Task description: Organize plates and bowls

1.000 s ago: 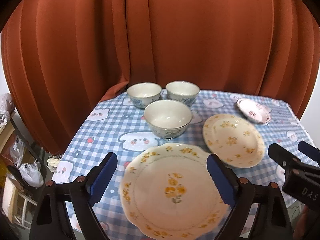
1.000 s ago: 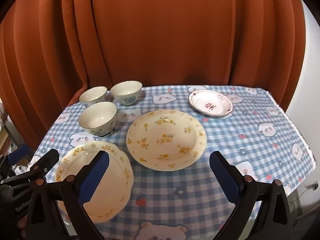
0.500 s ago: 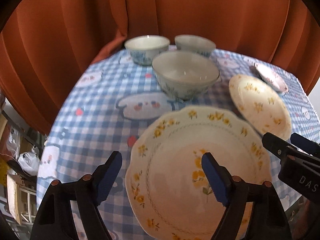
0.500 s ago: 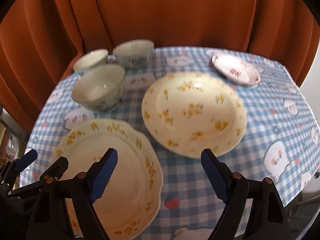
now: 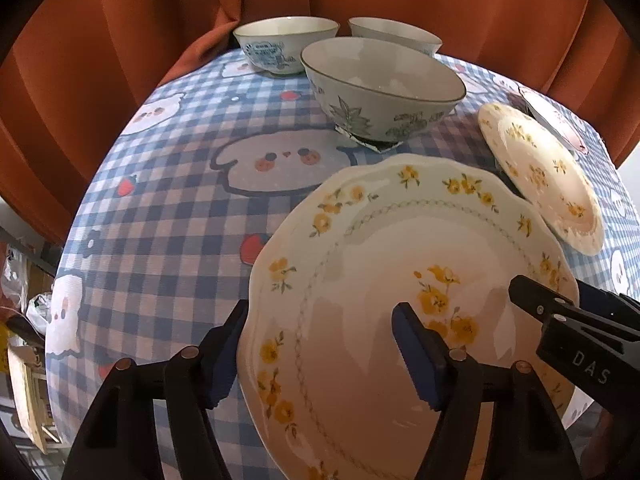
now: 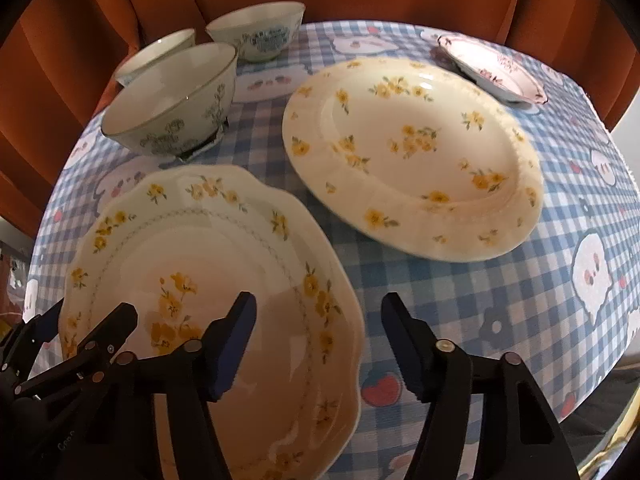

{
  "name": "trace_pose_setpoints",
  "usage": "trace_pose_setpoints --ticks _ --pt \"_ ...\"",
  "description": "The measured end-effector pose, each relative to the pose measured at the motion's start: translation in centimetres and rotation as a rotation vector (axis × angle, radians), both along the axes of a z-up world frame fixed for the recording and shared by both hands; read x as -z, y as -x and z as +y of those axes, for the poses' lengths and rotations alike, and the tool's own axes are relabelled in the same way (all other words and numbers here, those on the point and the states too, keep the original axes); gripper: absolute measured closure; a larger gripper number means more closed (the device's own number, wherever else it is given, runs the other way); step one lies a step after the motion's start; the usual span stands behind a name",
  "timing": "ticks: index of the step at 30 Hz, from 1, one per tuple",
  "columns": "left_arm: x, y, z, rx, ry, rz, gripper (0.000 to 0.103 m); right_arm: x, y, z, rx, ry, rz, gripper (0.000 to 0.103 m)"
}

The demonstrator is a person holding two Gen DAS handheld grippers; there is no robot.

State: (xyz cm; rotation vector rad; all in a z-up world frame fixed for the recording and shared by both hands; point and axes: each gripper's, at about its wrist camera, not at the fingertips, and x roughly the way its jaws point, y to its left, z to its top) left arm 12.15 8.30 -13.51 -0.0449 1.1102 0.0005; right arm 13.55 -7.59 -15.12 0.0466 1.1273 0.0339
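Observation:
A scalloped plate (image 5: 392, 264) (image 6: 208, 256) with yellow flowers lies at the near edge of the checked tablecloth (image 5: 168, 208). My left gripper (image 5: 320, 352) straddles its left rim, one pad outside and partly behind the rim, the other over the plate's well. My right gripper (image 6: 318, 346) straddles its right rim, left pad over the plate, right pad over the cloth. Both sets of jaws are closing, and no pad presses on the plate. Beyond it lies a round flowered plate (image 6: 412, 152) (image 5: 540, 176).
A large bowl (image 5: 380, 92) (image 6: 172, 108) stands just behind the scalloped plate, with two smaller bowls (image 5: 284, 44) (image 5: 396, 36) behind it. A small pink-patterned plate (image 6: 492, 68) sits at the far right. An orange curtain (image 5: 120, 40) hangs around the table's back.
Both grippers have come down and tilted toward the scalloped plate. Their jaws have narrowed and now stand over its opposite rims.

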Motion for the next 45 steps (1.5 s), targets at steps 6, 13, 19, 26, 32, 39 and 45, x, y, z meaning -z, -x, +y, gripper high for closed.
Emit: trace_pose_setpoints --ticks 6,13,19,26,32,39,45 --pt "0.3 -0.6 0.2 0.013 0.012 0.033 0.032 0.5 -0.6 0.9 -0.007 0.0 0.023 0.043" --pt "0.4 -1.0 0.4 0.034 0.024 0.057 0.032 0.4 -1.0 1.0 0.022 0.016 0.054 0.043" --pt "-0.1 -0.9 0.5 0.031 0.049 0.085 0.033 -0.2 -1.0 1.4 0.017 0.056 0.069 0.042" --pt "-2.1 -0.4 0.1 0.045 0.067 0.064 0.033 -2.0 -0.7 1.0 0.028 0.062 0.073 0.043" --pt "-4.2 0.0 -1.0 0.062 0.07 0.008 0.033 -4.3 -0.2 0.0 0.039 0.059 0.051 0.043" --pt "-5.1 0.5 -3.6 0.054 0.042 -0.049 0.033 -5.3 0.3 -2.6 0.034 0.029 0.009 0.043" --pt "-5.4 0.4 -7.4 0.034 0.026 -0.054 0.033 -5.2 0.1 -5.8 0.009 -0.002 -0.008 0.043"
